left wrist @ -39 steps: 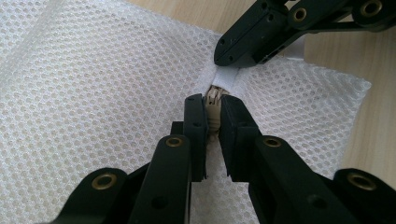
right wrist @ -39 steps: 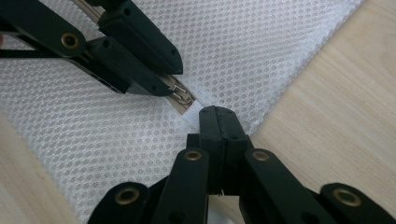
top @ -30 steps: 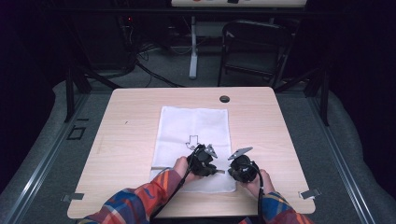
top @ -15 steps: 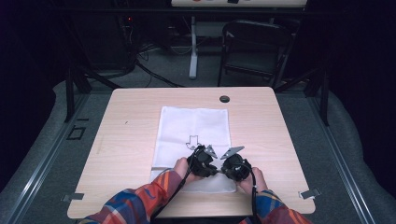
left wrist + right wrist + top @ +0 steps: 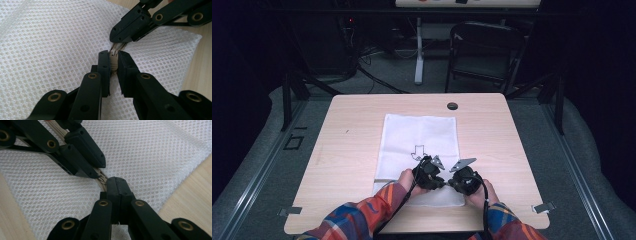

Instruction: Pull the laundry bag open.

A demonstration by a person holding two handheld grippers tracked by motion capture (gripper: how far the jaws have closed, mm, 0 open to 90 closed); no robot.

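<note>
A white mesh bag (image 5: 419, 132) lies flat on the wooden table (image 5: 347, 150), with an arrow printed on it. My two grippers meet tip to tip at the bag's near right edge. In the left gripper view, my left gripper (image 5: 113, 58) is shut on the beige zipper strip (image 5: 114, 63). The right gripper (image 5: 117, 41) comes in from the upper right, shut at the same zipper. In the right gripper view, my right gripper (image 5: 115, 181) is shut on the metal zipper pull (image 5: 102, 179). The left gripper (image 5: 99, 171) sits just beyond it on the strip. Both hands hold the grippers low over the bag (image 5: 150, 150).
A dark cable hole (image 5: 452, 106) sits in the table's far edge. A black chair (image 5: 484, 50) and cables stand on the floor behind the table. Bare wood lies left and right of the bag. Metal clips (image 5: 544, 207) mark the near corners.
My right gripper has slid left until its tip meets the left gripper at the zipper. The left gripper and the bag have kept still.
</note>
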